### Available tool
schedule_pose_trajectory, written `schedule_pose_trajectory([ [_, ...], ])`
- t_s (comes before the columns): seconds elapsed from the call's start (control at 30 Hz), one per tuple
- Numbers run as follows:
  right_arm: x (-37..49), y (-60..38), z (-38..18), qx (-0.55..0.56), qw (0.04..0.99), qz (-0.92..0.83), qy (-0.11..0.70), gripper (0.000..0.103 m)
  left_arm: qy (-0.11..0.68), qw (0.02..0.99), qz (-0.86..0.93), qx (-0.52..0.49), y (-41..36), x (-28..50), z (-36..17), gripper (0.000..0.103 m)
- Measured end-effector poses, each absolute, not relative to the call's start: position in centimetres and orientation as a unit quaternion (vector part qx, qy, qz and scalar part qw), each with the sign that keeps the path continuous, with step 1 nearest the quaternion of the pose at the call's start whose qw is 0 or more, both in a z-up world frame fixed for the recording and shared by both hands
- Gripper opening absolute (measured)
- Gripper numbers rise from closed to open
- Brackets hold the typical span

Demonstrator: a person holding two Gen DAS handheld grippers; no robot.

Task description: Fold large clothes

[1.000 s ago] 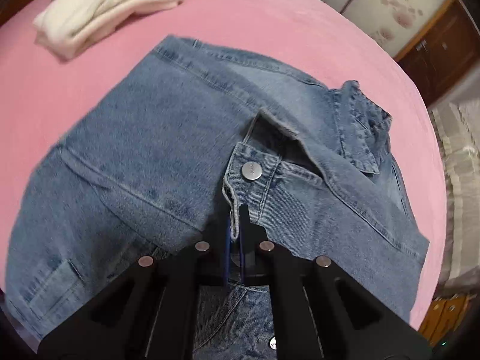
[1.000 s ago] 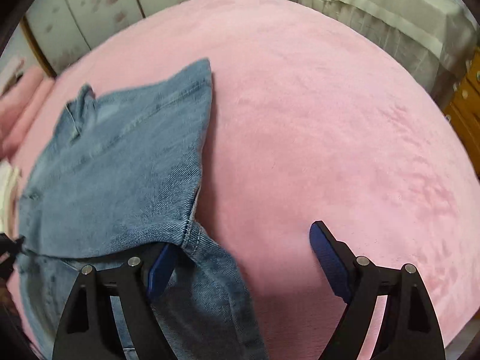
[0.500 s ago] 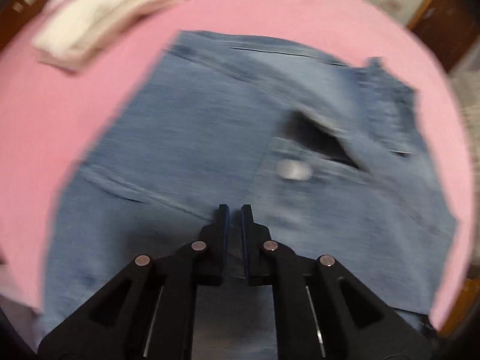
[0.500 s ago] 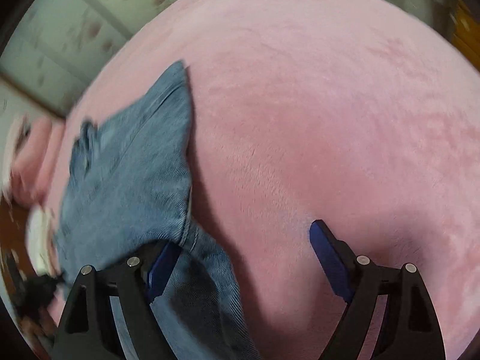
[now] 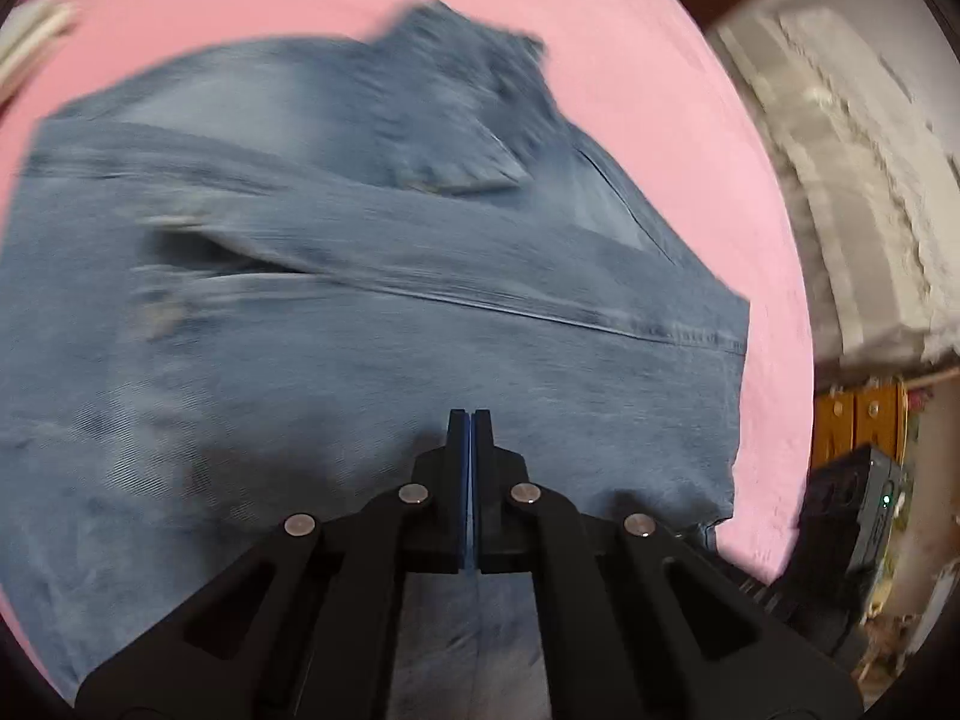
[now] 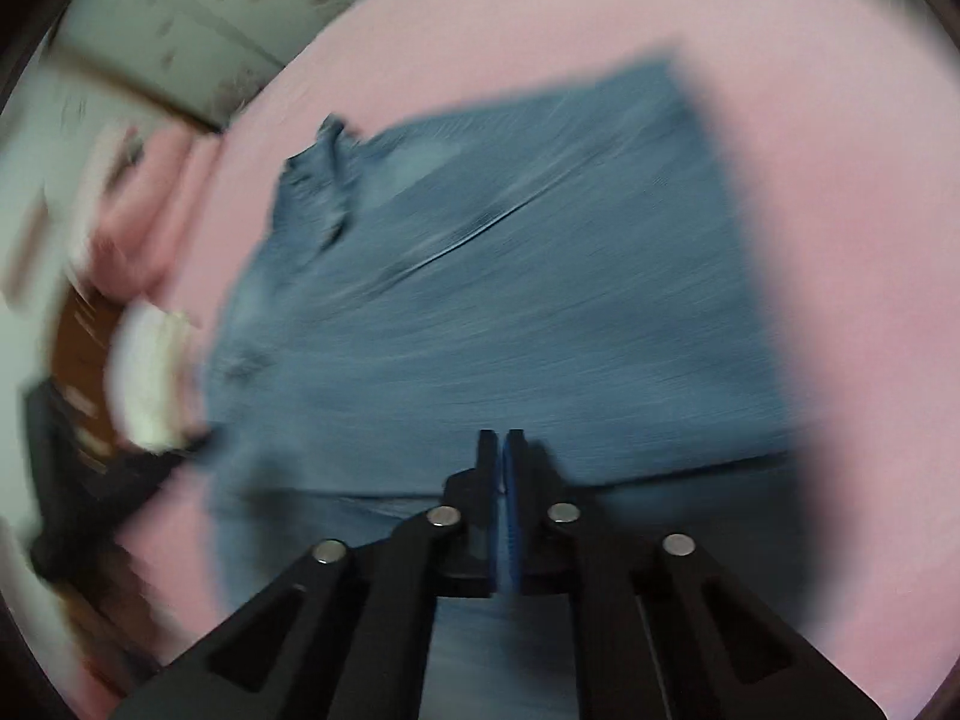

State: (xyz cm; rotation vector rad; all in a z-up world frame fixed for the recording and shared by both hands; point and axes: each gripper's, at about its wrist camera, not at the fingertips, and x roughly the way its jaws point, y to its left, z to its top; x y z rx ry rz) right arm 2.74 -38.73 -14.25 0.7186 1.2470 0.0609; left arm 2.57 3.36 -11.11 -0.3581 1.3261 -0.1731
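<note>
Right now you look to be mid-fold on the denim jacket (image 5: 372, 324), which lies spread across the pink bedspread (image 5: 600, 18), both views smeared with motion blur. Your left gripper (image 5: 468, 420) has its jaws pressed together over the near part of the cloth; denim runs under and below the fingers, so you probably have a fold of it pinched, though the blur keeps that from being certain. Your right gripper (image 6: 501, 438) also has its jaws together, and denim shows just beneath them, so a pinch on the near edge seems likely there too.

By my reading, the step in hand is carrying the near edge up and over toward the far end. The next move calls for you to lift both grips evenly, keep the edge taut between them, and lay it down square before you let go.

As for the lie of the garment: in the left view the collar (image 5: 468, 42) points away from you, toward the far side of the bed, and the long axis runs from your grippers out to that collar. A seam crosses it roughly side to side. A pale folded item (image 6: 150, 384) sits off to the left, apart from the jacket.
</note>
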Motion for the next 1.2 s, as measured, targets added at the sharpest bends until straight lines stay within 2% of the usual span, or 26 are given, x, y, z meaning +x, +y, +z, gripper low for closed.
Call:
schedule_pose_trajectory([
  [0.13, 5.1, -33.5, -16.7, 0.311, 0.738, 0.045, 0.598, 0.001, 0.681, 0.723, -0.016, -0.116, 1.8, 4.3, -14.8, 0.000],
  [0.17, 5.1, -33.2, -17.5, 0.311, 0.728, 0.040, 0.609, 0.001, 0.690, 0.712, -0.007, -0.130, 2.4, 4.3, -15.7, 0.000],
  [0.27, 4.3, -35.7, -18.1, 0.356, 0.707, 0.062, 0.608, 0.001, 0.684, 0.711, -0.023, -0.162, 3.9, 4.0, -15.8, 0.000],
  [0.33, 3.2, -38.5, -17.6, 0.386, 0.702, 0.080, 0.594, 0.000, 0.678, 0.723, 0.002, -0.132, 5.0, 3.5, -15.4, 0.000],
  [0.43, 1.1, -44.8, -15.3, 0.306, 0.745, -0.006, 0.593, 0.000, 0.664, 0.743, 0.053, -0.066, 6.8, 2.7, -15.0, 0.000],
  [0.57, -2.9, -52.4, -13.0, 0.301, 0.751, -0.113, 0.577, 0.000, 0.659, 0.746, 0.067, -0.068, 9.3, 1.5, -15.2, 0.001],
  [0.63, -4.8, -54.3, -11.6, 0.207, 0.737, -0.224, 0.604, 0.000, 0.657, 0.748, 0.075, -0.055, 9.7, 1.3, -15.3, 0.001],
  [0.7, -5.8, -54.8, -10.8, 0.212, 0.742, -0.229, 0.593, 0.000, 0.656, 0.749, 0.087, -0.043, 9.4, 1.2, -15.1, 0.000],
  [0.8, -6.2, -52.5, -9.3, 0.220, 0.757, -0.222, 0.574, 0.000, 0.661, 0.746, 0.062, -0.051, 7.9, 1.1, -14.6, 0.000],
  [0.9, -5.3, -46.9, -7.2, 0.198, 0.819, -0.123, 0.525, 0.000, 0.665, 0.738, 0.003, -0.114, 6.4, 0.7, -14.5, 0.000],
  [0.97, -3.7, -42.5, -7.4, 0.240, 0.825, -0.002, 0.511, 0.000, 0.666, 0.736, -0.002, -0.123, 5.6, 0.9, -14.8, 0.000],
  [1.07, -0.7, -36.6, -11.6, 0.325, 0.750, 0.143, 0.557, 0.000, 0.655, 0.746, 0.011, -0.121, 5.5, 1.6, -14.6, 0.000],
  [1.13, 0.7, -33.5, -13.6, 0.292, 0.733, 0.147, 0.596, 0.000, 0.634, 0.757, 0.003, -0.159, 6.0, 2.3, -14.1, 0.000],
  [1.2, 1.9, -32.7, -14.1, 0.283, 0.739, 0.161, 0.590, 0.000, 0.619, 0.763, 0.001, -0.189, 7.0, 3.0, -13.9, 0.000],
])
